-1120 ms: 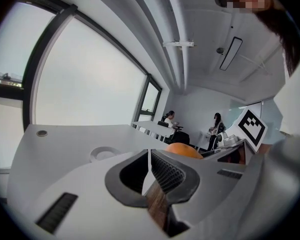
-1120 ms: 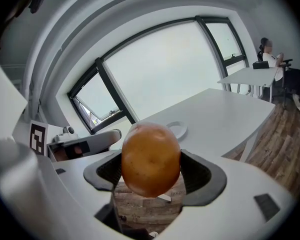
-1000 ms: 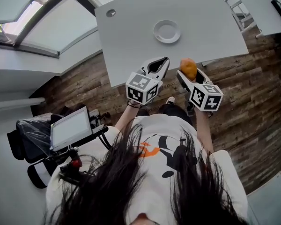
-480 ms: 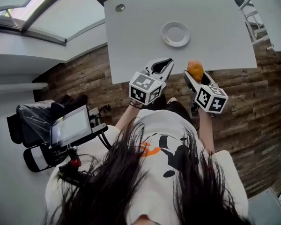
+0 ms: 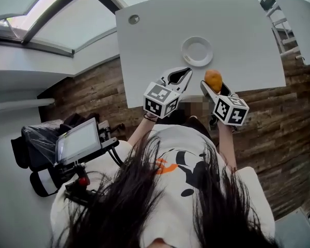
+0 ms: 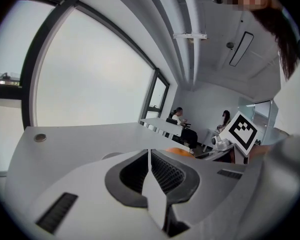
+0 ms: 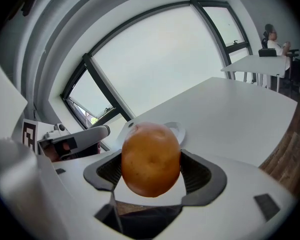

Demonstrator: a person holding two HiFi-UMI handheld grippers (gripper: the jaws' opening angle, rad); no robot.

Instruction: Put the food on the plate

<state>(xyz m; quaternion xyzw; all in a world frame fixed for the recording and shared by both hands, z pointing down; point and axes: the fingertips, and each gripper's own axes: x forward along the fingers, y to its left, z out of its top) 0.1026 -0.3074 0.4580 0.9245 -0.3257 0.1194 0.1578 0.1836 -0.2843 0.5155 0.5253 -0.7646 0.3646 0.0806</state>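
Observation:
A round orange-brown food item (image 5: 213, 79) (image 7: 151, 159) sits between the jaws of my right gripper (image 5: 214, 86) (image 7: 151, 171), which is shut on it. It hangs just over the near edge of the white table (image 5: 160, 45). The small white plate (image 5: 197, 51) lies on the table just beyond it, and its rim (image 7: 176, 130) shows behind the food in the right gripper view. My left gripper (image 5: 182, 75) (image 6: 149, 156) is shut and holds nothing. It hovers over the table's near edge, to the left of the food.
A round grommet (image 5: 134, 19) sits in the table's far left corner. Another table (image 5: 299, 14) stands at the right. A cart with a tablet (image 5: 77, 141) stands behind me on the left. Wooden floor (image 5: 279, 118) surrounds the table. People sit far back in the room (image 6: 179, 115).
Both grippers and the person have moved forward toward the table. The food has gone from over the floor to the table's near edge, closer to the plate.

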